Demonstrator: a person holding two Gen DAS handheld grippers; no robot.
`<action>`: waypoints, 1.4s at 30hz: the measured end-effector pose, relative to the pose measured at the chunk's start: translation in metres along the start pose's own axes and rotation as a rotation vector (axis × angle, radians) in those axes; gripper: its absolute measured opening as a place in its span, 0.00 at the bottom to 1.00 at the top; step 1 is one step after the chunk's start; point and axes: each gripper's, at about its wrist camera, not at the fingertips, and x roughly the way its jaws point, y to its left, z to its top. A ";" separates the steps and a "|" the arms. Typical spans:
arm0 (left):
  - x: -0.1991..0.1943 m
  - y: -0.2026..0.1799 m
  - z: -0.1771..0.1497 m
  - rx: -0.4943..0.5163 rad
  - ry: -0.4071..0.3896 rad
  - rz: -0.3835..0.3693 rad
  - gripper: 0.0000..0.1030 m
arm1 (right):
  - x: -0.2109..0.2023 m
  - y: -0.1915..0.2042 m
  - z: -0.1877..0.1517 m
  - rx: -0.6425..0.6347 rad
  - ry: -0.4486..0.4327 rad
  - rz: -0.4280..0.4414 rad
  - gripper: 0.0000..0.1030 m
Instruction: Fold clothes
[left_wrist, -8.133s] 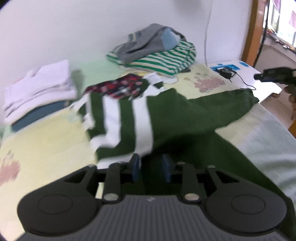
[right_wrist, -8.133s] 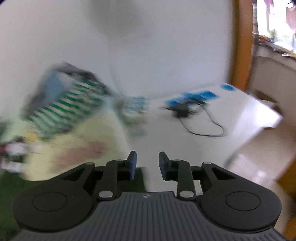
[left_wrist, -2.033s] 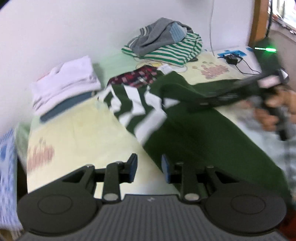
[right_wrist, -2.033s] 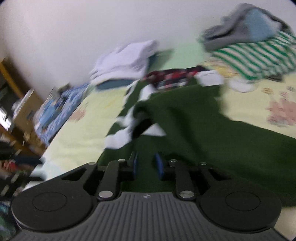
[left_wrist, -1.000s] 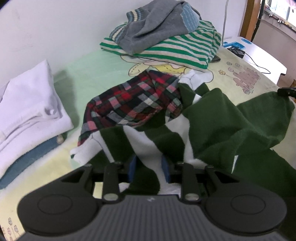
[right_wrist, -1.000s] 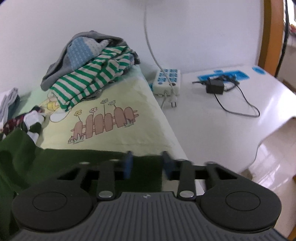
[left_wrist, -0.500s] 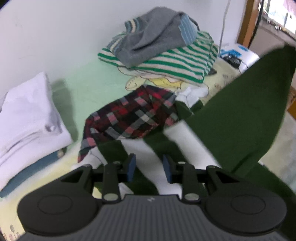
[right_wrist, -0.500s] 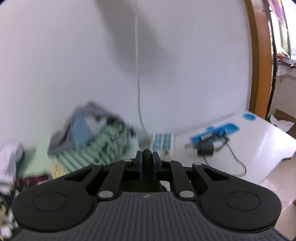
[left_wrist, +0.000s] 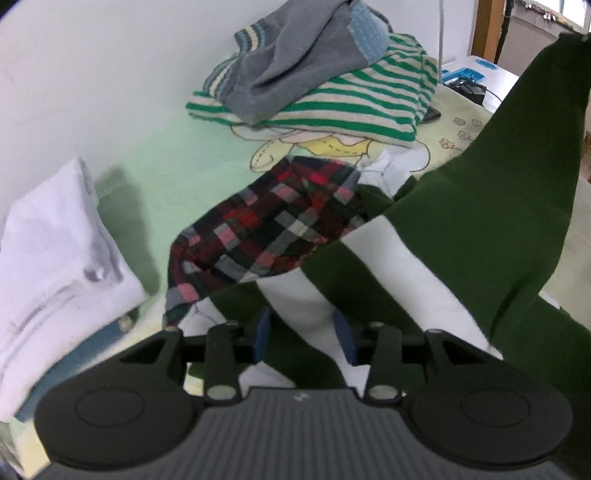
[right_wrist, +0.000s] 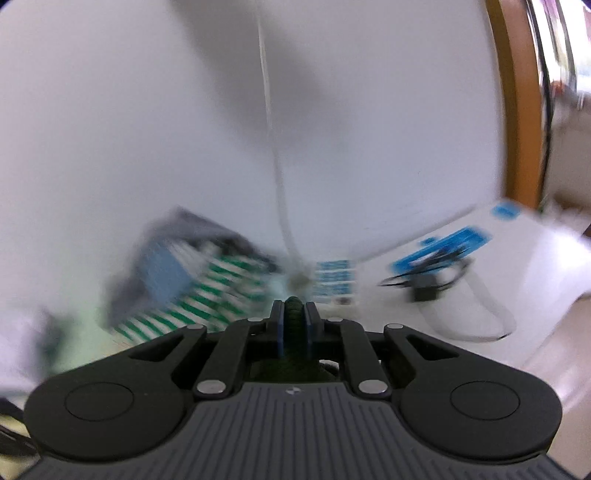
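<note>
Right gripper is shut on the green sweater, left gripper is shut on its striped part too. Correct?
Not quite. The left gripper is open, jaws apart over the striped part, as the left wrist view shows. The right gripper is indeed shut on the green sweater.

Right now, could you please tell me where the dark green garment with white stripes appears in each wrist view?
Left wrist view: the dark green garment with white stripes fills the right and lower centre, rising to the upper right.
Right wrist view: only a small bunch shows, pinched in the right gripper.
Shared landmark: the green-and-cream striped top.
</note>
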 end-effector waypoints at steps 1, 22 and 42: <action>0.000 0.002 -0.001 -0.009 -0.003 -0.008 0.42 | -0.007 0.004 0.004 0.025 -0.002 0.058 0.11; 0.003 0.012 0.008 -0.132 -0.044 -0.060 0.17 | -0.100 0.137 -0.047 -0.050 0.248 0.793 0.11; -0.022 0.029 -0.013 -0.204 -0.039 -0.181 0.17 | -0.149 0.144 -0.118 -0.089 0.547 0.944 0.11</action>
